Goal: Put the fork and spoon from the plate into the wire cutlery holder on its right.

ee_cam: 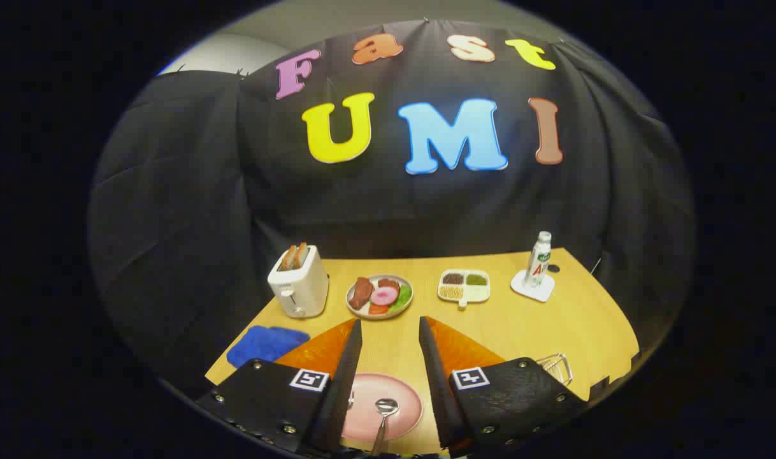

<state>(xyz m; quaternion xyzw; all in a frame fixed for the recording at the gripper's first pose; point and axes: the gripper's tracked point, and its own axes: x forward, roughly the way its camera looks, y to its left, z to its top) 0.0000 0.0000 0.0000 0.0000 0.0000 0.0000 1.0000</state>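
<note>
Pink plate (401, 408) with a spoon (384, 411) lies between the wide-open, empty tongs (390, 331).

**Wooden surface and what was laid on it**

A toaster (297, 282), a plate of food (380, 296), a divided tray (464, 286) and a bottle (539, 260) on a coaster were set along the far side of the surface (553, 331). A blue cloth (265, 343), a pink plate (380, 408) and a wire holder (557, 366) were placed nearer.

Shiny metal spoon (385, 408); glossy pink plate (404, 408); smooth wood table (553, 325); fuzzy blue cloth (265, 343).
</note>
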